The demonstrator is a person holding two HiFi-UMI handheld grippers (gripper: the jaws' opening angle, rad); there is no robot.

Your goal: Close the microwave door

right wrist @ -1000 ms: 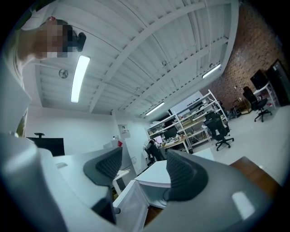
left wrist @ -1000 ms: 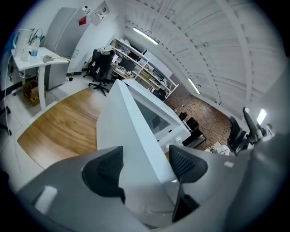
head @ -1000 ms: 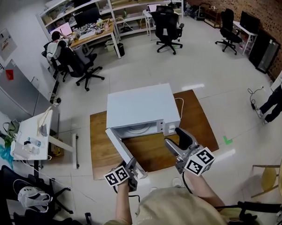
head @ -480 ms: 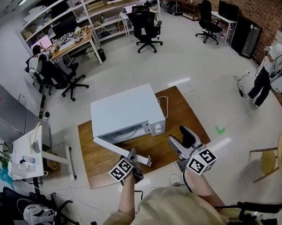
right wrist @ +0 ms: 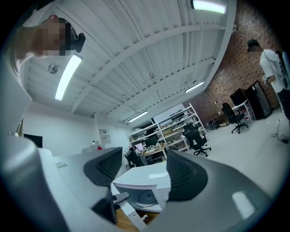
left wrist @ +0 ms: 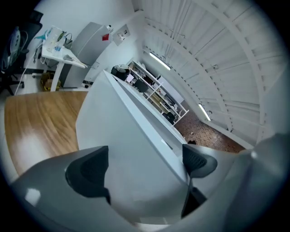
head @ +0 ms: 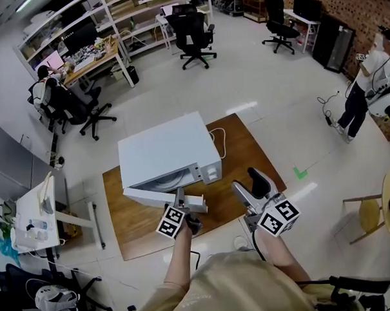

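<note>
The white microwave [head: 166, 149] sits on a low wooden board [head: 246, 149]. Its door [head: 159, 197] is swung most of the way in, leaving a narrow wedge at the front. My left gripper [head: 181, 200] is at the door's free end and its jaws are opening. In the left gripper view the door's [left wrist: 136, 145] white face fills the space between the pads [left wrist: 90, 176], which stand off it. My right gripper [head: 249, 185] hovers to the right of the microwave, tilted upward. Its jaws are a little apart with nothing between them; past them the microwave [right wrist: 145, 188] shows.
A white cable [head: 221, 143] trails behind the microwave. A white side table [head: 36, 216] stands at the left and a round stool [head: 384, 208] at the right. Office chairs [head: 193, 32], desks, a seated person [head: 47, 87] and a standing person [head: 366, 80] are further off.
The door has swung from wide open to nearly closed, and my left gripper has followed it in towards the microwave. The right gripper has shifted slightly upward.
</note>
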